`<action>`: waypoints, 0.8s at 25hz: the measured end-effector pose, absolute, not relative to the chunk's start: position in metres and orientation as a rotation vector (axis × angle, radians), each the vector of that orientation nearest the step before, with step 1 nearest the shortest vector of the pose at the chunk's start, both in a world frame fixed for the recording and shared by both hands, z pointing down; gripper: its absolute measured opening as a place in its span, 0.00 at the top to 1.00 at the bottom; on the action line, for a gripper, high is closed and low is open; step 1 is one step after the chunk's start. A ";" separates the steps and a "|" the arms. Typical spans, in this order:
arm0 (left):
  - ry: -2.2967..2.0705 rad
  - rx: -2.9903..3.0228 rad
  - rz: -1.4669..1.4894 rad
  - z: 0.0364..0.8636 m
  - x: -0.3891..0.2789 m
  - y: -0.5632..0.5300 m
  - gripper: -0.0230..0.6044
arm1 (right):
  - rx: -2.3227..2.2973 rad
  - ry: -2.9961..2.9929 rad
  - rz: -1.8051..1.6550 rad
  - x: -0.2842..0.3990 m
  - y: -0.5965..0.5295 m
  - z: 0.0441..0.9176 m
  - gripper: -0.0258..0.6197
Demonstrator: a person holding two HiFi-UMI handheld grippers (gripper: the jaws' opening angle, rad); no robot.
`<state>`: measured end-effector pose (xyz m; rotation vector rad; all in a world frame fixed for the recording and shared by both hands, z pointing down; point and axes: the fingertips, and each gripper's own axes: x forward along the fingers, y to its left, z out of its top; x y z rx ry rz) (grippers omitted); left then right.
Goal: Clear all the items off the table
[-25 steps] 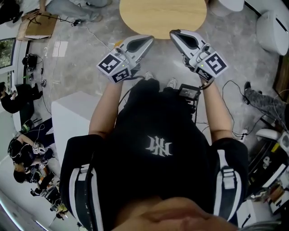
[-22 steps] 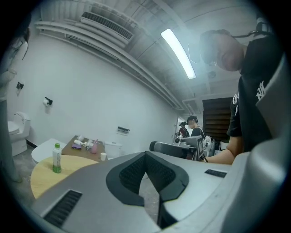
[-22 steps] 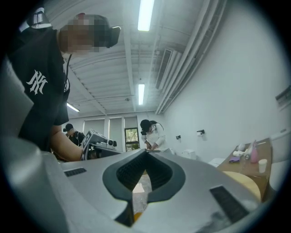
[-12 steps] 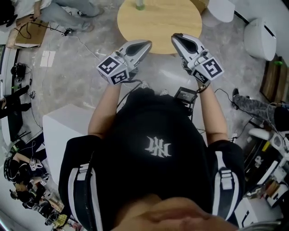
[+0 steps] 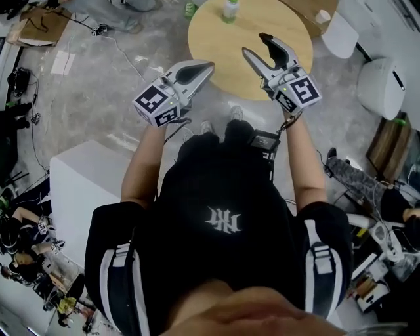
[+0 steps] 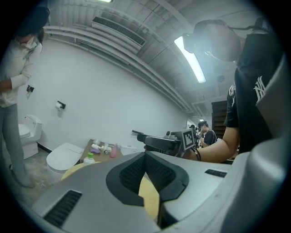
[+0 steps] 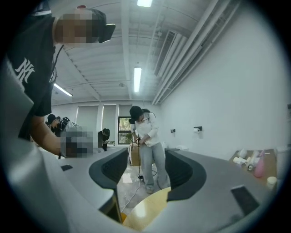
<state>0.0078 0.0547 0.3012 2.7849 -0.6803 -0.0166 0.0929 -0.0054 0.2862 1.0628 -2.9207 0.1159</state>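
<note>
The right gripper's (image 5: pixel 254 44) jaws have just been opening, empty. The left gripper (image 5: pixel 210 64) stays closed, empty. A bottle (image 5: pixel 230 9) newly shows at the round table's (image 5: pixel 223 46) 12 o'clock.

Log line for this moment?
phase: pre-grasp | left gripper: shut, empty | right gripper: jaws just opening, nothing between | bottle: on round table, untouched

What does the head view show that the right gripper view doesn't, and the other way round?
Only the head view: the left gripper, jaws together, a white toilet and a white box on the floor.
Only the right gripper view: a ceiling light, a window at the far end, and a paper holder on the wall.
Both: the round wooden table and the right gripper, whose jaws have just been opening and stand apart with nothing between them.
</note>
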 end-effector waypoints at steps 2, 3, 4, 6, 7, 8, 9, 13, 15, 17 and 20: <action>-0.727 2.763 -0.001 0.306 -0.006 0.061 0.94 | 1.078 -2.917 0.130 0.083 -0.017 0.291 0.51; -0.755 2.745 0.005 0.311 -0.011 0.055 0.94 | 1.087 -2.914 0.151 0.080 -0.031 0.297 0.51; -0.785 2.719 0.005 0.316 -0.015 0.047 0.94 | 1.096 -2.910 0.179 0.079 -0.048 0.305 0.51; -0.841 2.657 0.003 0.328 -0.019 0.031 0.94 | 1.103 -2.899 0.231 0.078 -0.081 0.323 0.45; -0.862 2.632 0.006 0.334 -0.021 0.026 0.94 | 1.100 -2.892 0.251 0.078 -0.094 0.335 0.43; -0.877 2.612 0.015 0.340 -0.021 0.021 0.94 | 1.093 -2.884 0.271 0.077 -0.107 0.347 0.39; -0.891 2.597 0.028 0.348 -0.022 0.017 0.94 | 1.081 -2.875 0.290 0.075 -0.119 0.361 0.33; -0.949 2.532 0.076 0.376 -0.028 0.004 0.94 | 1.003 -2.810 0.290 0.064 -0.158 0.417 0.31; -0.981 2.497 0.082 0.387 -0.033 -0.002 0.94 | 0.984 -2.784 0.281 0.060 -0.178 0.438 0.24; -1.007 2.445 0.056 0.391 -0.036 -0.010 0.94 | 0.978 -2.774 0.296 0.058 -0.198 0.452 0.24; -1.044 2.400 0.079 0.406 -0.039 -0.011 0.94 | 0.954 -2.762 0.315 0.054 -0.216 0.472 0.24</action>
